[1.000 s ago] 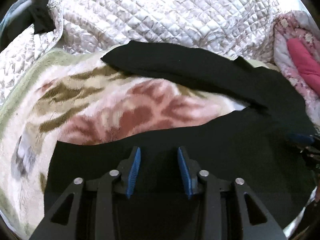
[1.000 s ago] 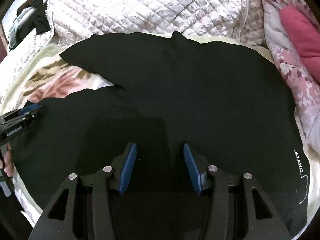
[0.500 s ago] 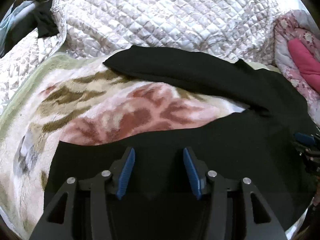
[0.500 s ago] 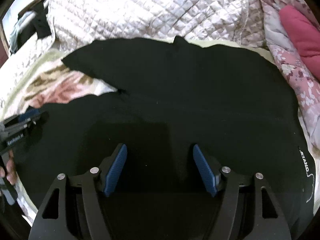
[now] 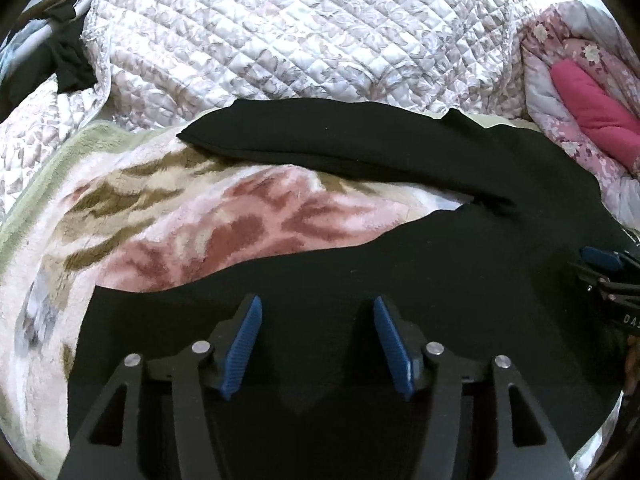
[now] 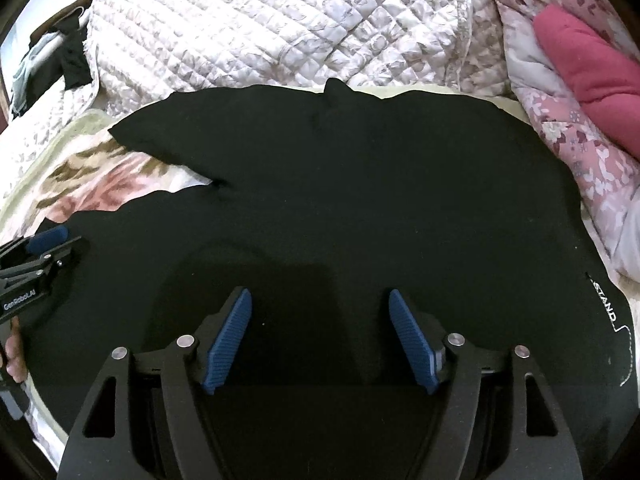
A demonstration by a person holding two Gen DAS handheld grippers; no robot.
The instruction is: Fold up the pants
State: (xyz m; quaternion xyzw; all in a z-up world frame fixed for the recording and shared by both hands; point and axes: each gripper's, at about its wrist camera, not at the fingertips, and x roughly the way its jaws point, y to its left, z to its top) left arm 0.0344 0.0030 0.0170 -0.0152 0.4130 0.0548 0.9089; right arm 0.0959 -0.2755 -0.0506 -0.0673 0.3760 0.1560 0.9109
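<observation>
Both sets of jaws have just been opening: the right gripper [image 6: 320,336] and left gripper [image 5: 318,344] now stand wider than before, pads clear of cloth. The black pants [image 6: 360,200] lie spread across frame centre on a floral fleece blanket [image 5: 180,232], quilted bedspread [image 5: 300,32] above, pink cushion [image 6: 592,60] upper right.

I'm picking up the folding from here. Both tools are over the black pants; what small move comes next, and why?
Probably lower both tools and pinch the near leg's edge. The left tool and right tool have just been opening and grip nothing, and the pants lie spread on the blanket with the legs apart, not yet stacked.
</observation>
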